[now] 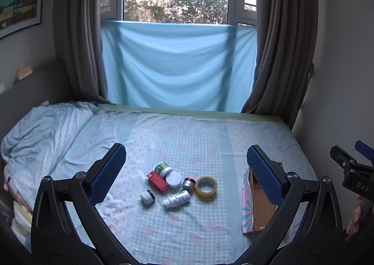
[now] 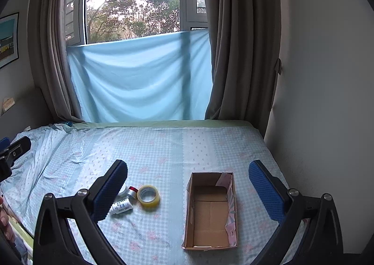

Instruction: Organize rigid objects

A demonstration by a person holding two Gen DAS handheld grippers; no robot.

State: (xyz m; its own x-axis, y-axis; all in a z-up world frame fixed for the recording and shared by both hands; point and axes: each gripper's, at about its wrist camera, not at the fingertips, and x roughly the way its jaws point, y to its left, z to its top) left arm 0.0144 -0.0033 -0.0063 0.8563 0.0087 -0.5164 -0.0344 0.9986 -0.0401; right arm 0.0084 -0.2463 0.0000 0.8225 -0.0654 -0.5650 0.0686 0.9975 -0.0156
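A small pile lies on the bed: a green-labelled jar (image 1: 163, 168), a red box (image 1: 157, 180), a white round lid (image 1: 174, 179), a silver and red tin (image 1: 188, 183), a yellow tape roll (image 1: 206, 188), a white bottle on its side (image 1: 177, 199) and a small dark-capped jar (image 1: 147, 197). My left gripper (image 1: 186, 172) hangs open above the pile. An empty cardboard box (image 2: 211, 211) lies to the right, between the wide-open fingers of my right gripper (image 2: 188, 185). The tape roll (image 2: 148, 196) and bottle (image 2: 121, 206) show beside its left finger (image 2: 109, 192), which hides the rest.
The bed sheet (image 1: 187, 138) is light blue check with pink flowers, rumpled at the left. A blue cloth (image 1: 177, 66) hangs under the window between brown curtains. A wall (image 2: 327, 101) runs close along the bed's right side. A hand (image 1: 354, 218) shows at the right edge.
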